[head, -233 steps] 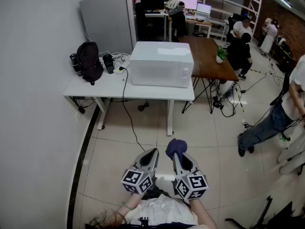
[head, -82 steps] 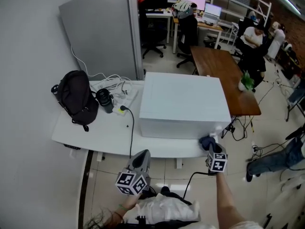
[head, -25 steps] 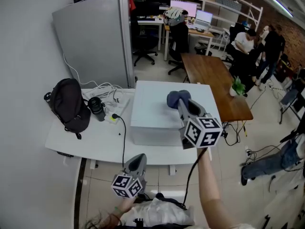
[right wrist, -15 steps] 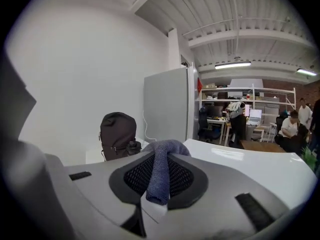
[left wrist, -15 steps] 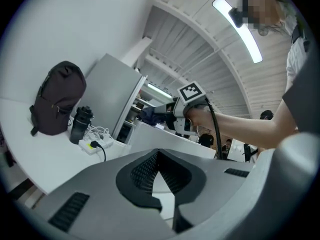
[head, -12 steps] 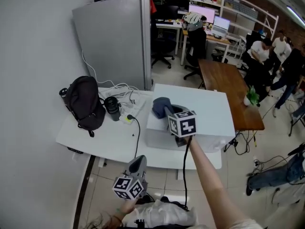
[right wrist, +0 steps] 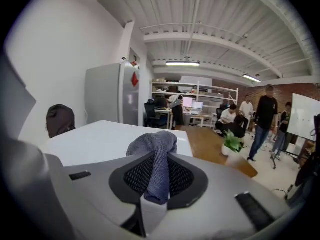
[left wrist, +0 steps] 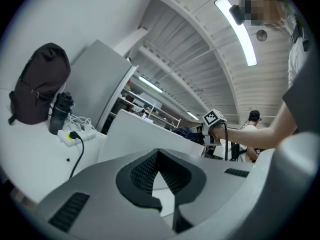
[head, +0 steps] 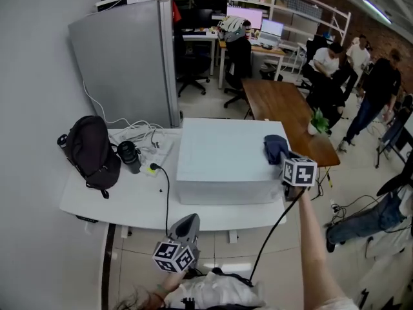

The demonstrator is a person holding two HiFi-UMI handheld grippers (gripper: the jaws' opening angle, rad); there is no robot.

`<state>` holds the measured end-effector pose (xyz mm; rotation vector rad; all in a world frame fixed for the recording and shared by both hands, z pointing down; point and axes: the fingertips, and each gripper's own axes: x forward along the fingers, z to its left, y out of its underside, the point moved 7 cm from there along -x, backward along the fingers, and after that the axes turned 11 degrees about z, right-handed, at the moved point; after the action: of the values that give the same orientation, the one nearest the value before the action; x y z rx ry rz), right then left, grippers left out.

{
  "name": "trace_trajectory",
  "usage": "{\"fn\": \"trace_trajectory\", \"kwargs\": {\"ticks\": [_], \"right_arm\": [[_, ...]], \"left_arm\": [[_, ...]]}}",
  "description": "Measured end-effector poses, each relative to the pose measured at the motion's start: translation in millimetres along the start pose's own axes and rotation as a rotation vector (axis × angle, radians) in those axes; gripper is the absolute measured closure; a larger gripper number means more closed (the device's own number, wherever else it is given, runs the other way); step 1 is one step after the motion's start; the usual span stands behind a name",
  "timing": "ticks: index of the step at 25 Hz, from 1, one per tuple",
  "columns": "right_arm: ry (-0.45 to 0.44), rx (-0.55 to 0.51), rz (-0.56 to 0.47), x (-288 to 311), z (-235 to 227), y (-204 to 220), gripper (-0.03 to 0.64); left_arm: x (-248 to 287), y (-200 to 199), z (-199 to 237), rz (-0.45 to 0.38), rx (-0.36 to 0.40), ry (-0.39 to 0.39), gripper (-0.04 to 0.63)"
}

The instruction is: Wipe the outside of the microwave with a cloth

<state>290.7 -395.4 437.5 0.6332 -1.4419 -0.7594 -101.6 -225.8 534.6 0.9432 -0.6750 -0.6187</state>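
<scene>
A white microwave (head: 222,160) stands on a white table (head: 122,205), seen from above in the head view. My right gripper (head: 282,155) is shut on a dark blue-grey cloth (head: 275,147) that rests on the microwave's top near its right edge. In the right gripper view the cloth (right wrist: 157,159) is pinched between the jaws, with the microwave's flat white top (right wrist: 107,139) behind it. My left gripper (head: 185,228) hangs low in front of the table, shut on nothing. The left gripper view shows the microwave's side (left wrist: 150,141) and the right gripper's marker cube (left wrist: 212,119).
A black backpack (head: 90,150), a dark bottle (head: 129,155), a power strip and cables (head: 155,166) lie on the table's left part. A grey partition (head: 126,63) stands behind. A brown table (head: 284,112) with a plant (head: 316,120) and several people are at the right.
My right gripper has swept the cloth across the microwave's top from its left part to its right edge. The left gripper stays low in front of the table.
</scene>
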Motion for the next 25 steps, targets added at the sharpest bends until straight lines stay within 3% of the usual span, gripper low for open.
{"fn": "trace_trajectory", "kwargs": {"ticks": [3,7,9,12,15,17,20,25], "right_arm": [[0.067,0.057,0.023,-14,-44,20,0.543],[0.084,0.067,0.021,-24,-62,27,0.543],[0.088,0.056,-0.048,-35,-60,11,0.543],[0.048,0.052,-0.232,-64,-45,-39,0.544],[-0.088,0.063,-0.412,-83,-8,-101,0.545],[-0.193,0.059,-0.469,-76,27,-135,0.545],[-0.295,0.011,-0.430,-36,91,-161,0.545],[-0.449,-0.061,-0.257,42,207,-163,0.545]], "left_arm": [[9,3,-9,0.018,0.010,0.035,0.604],[13,5,-14,0.030,0.015,0.049,0.604],[10,4,-13,0.029,0.021,0.045,0.604],[3,-2,-10,0.021,0.016,0.027,0.604],[-5,-14,-4,-0.015,0.006,0.002,0.604],[-8,-20,-3,-0.039,0.005,-0.005,0.604],[-9,-24,-5,-0.045,0.025,-0.002,0.605],[-3,-25,-18,-0.029,0.083,0.025,0.604]]}}
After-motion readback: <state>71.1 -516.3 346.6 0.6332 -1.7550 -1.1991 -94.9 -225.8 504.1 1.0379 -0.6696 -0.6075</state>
